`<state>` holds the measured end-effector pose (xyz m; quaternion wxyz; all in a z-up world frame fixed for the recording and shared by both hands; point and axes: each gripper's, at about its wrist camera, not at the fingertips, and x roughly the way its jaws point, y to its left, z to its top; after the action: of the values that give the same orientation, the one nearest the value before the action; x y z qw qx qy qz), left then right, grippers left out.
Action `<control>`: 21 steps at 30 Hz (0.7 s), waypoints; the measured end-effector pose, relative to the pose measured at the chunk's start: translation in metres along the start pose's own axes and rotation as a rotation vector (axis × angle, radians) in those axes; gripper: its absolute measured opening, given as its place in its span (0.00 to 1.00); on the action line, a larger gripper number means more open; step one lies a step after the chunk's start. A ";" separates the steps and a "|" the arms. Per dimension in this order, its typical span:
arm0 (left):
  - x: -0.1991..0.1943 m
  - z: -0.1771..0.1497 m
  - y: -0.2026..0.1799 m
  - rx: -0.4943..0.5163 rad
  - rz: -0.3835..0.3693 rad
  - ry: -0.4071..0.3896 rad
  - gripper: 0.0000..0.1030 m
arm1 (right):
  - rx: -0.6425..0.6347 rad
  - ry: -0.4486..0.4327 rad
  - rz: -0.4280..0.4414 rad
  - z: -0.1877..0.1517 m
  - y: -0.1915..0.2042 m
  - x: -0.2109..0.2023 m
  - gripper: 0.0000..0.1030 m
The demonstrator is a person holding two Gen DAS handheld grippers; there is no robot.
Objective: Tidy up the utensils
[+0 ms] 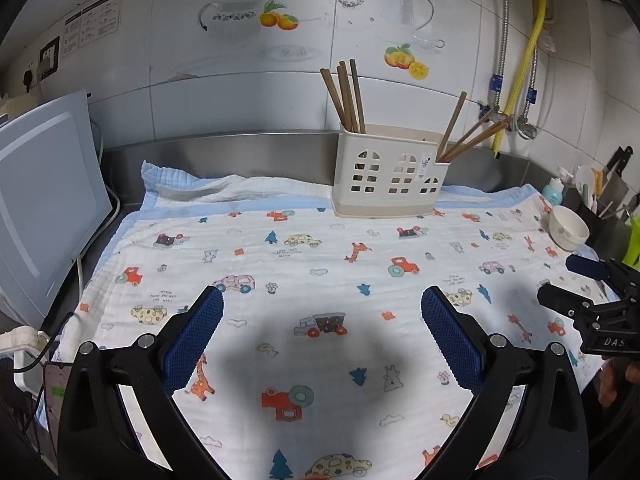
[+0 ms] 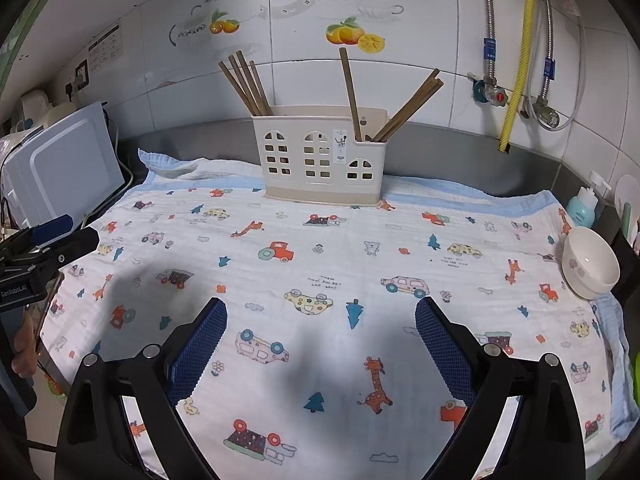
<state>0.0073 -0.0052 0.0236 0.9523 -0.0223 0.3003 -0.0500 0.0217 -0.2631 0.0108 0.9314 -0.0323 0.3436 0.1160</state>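
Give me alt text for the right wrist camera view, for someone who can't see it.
The open, empty right gripper hovers over a cartoon-print cloth. At the cloth's far edge, a cream utensil holder holds brown chopsticks in its left and right compartments, and a white bowl sits at right.

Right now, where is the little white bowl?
The white bowl sits at the right edge of the cartoon-print cloth in both views, just in front of a blue bottle and well right of the chopstick holder.
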 end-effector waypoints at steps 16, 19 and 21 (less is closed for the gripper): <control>0.004 -0.006 -0.003 0.002 -0.006 0.019 0.95 | -0.002 0.003 0.001 0.000 -0.001 0.001 0.90; 0.004 -0.007 -0.004 0.003 -0.006 0.022 0.95 | -0.001 0.005 0.001 0.000 -0.001 0.001 0.90; 0.005 -0.007 -0.003 0.004 -0.005 0.023 0.95 | -0.001 0.006 0.002 0.000 -0.002 0.002 0.90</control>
<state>0.0070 -0.0093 0.0154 0.9487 -0.0208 0.3110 -0.0532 0.0239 -0.2641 0.0095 0.9303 -0.0327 0.3462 0.1169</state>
